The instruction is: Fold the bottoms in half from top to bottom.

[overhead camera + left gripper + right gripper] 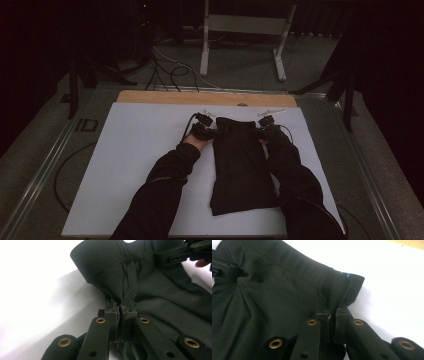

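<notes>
High view. Dark garment (242,165) folded lengthwise, lying on white sheet (135,165) over the table, far end toward wooden strip (200,98), near end close to the sheet's near edge. Left gripper (204,128) at the garment's far left corner, right gripper (267,128) at its far right corner, both touching the cloth. Broad bare sheet to the left of the garment, a narrower band to the right; forearms in dark sleeves (160,195) entering from the bottom edge on either side. Beyond the table: cables (165,67) on the floor and a white frame (245,30).

Left gripper view. Left gripper (121,312) clenched, jaws pressed together on a pinch of the dark garment (155,295) just below the stitched waistband edge. Bare white sheet (37,302) to the left of that edge. Right gripper (180,252) at the upper right, on the far corner of the same cloth.

Right gripper view. Right gripper (332,315) clenched, jaws closed on the dark garment (269,295) near its corner, where a small blue mark (345,274) sits on the hem. Open white sheet (392,290) beyond the corner, wooden strip (409,243) at the top right. Left gripper (222,267) at the left edge, gathering the cloth into folds.
</notes>
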The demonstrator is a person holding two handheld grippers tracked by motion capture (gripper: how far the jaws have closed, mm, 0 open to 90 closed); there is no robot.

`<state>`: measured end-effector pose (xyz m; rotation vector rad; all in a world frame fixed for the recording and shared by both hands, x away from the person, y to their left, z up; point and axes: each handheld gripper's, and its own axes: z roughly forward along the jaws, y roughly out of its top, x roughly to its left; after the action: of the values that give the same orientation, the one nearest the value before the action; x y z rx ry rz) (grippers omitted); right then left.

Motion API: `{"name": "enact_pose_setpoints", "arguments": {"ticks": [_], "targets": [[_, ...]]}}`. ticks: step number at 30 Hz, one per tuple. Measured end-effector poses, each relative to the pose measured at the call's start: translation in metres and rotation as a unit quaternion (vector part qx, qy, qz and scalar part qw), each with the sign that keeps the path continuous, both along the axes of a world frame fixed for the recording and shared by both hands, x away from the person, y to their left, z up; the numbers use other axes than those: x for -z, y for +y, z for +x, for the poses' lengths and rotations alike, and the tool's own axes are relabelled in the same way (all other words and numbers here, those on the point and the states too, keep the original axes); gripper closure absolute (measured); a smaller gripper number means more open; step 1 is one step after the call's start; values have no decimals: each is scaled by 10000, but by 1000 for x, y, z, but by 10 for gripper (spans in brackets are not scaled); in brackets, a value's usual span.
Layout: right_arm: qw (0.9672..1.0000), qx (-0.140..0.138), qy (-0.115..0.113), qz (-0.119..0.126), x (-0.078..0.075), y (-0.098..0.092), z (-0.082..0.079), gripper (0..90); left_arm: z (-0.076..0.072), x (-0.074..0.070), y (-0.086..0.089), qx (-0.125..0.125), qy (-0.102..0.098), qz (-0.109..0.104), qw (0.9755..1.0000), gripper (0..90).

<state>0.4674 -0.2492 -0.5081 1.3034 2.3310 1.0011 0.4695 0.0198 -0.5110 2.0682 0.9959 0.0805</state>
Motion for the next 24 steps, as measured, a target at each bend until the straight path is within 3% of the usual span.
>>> {"name": "enact_pose_setpoints", "arguments": {"ticks": [6, 24], "targets": [[9999, -92, -108, 98, -12, -6, -4, 855, -2, -8, 3, 96, -37, -167, 9998, 866], [9990, -56, -362, 257, -42, -16, -10, 864, -6, -34, 1, 237, -290, -353, 9987, 867]]}}
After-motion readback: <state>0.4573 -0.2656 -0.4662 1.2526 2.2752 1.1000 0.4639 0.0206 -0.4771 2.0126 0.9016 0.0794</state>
